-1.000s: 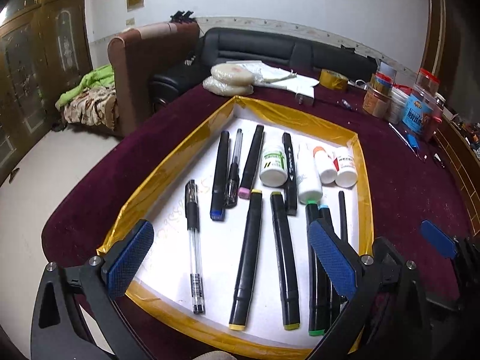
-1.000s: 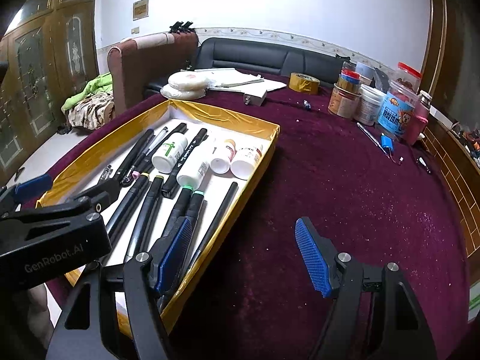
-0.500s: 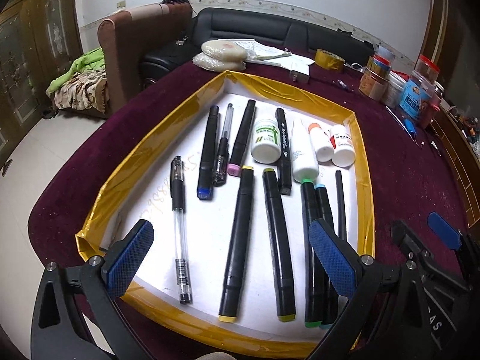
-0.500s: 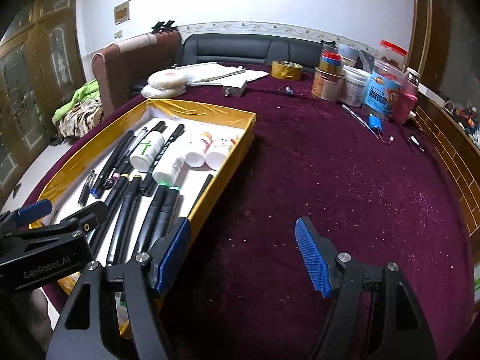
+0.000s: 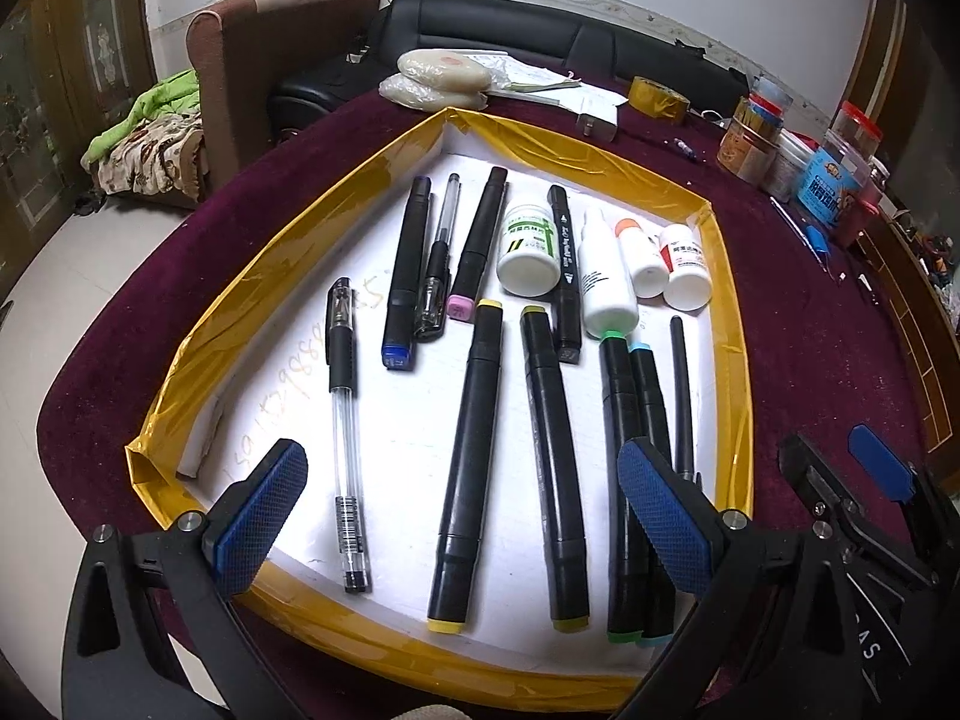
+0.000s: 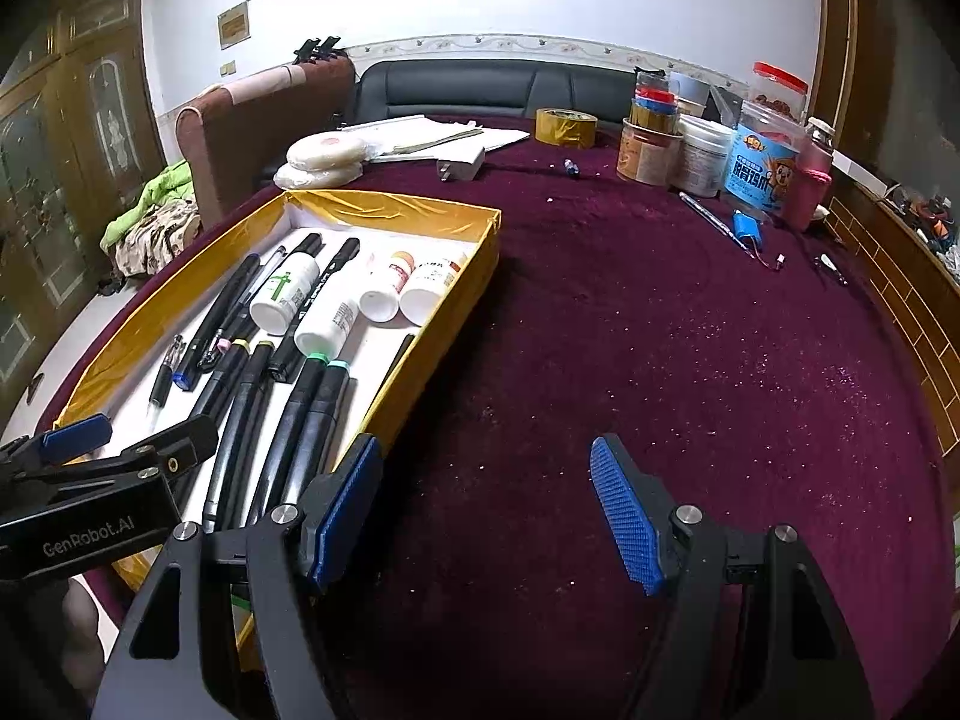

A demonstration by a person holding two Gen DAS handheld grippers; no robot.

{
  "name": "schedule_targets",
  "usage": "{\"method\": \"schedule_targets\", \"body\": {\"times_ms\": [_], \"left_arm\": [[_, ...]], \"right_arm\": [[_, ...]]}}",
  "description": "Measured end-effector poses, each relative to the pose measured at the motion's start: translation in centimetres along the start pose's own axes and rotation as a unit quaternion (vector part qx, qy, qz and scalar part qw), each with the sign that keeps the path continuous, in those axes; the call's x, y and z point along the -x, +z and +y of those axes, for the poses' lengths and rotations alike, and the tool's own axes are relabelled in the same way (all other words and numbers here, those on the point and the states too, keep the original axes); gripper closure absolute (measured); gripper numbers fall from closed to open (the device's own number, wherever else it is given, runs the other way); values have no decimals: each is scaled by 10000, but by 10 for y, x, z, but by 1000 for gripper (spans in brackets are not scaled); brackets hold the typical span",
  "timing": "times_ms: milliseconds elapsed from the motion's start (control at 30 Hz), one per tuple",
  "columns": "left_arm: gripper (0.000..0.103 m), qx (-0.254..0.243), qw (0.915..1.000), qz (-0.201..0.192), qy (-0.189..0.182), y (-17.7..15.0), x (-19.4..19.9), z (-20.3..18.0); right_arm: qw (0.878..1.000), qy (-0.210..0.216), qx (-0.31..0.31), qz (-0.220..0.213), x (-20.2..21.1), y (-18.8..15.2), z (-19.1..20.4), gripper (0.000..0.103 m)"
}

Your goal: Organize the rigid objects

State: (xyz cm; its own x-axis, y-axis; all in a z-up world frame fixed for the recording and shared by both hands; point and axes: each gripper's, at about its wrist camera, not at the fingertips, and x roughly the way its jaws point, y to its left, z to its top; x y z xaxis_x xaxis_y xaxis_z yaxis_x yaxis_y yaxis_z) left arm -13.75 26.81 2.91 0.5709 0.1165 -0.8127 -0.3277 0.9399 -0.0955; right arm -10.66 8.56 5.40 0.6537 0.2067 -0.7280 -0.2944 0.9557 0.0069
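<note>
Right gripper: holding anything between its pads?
No. In the right wrist view the right gripper stands open over bare maroon tablecloth, beside the gold-edged tray, with nothing between its pads.

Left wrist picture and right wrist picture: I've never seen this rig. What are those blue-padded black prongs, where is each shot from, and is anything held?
Each picture comes from a camera on a hand-held two-finger gripper, looking along its fingers. The left gripper hangs open over a gold-edged tray of markers, pens such as the clear pen, and small white bottles like the green-label bottle. The right gripper is open above bare maroon tablecloth beside the tray. Neither holds anything.
</note>
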Motion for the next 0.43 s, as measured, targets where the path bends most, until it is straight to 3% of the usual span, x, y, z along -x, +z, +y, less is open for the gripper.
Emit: {"method": "schedule_targets", "body": {"times_ms": [433], "left_arm": [[0, -221, 9993, -225, 218, 1, 7, -7]], "right_arm": [[10000, 25, 35, -15, -1, -1, 2, 36]]}}
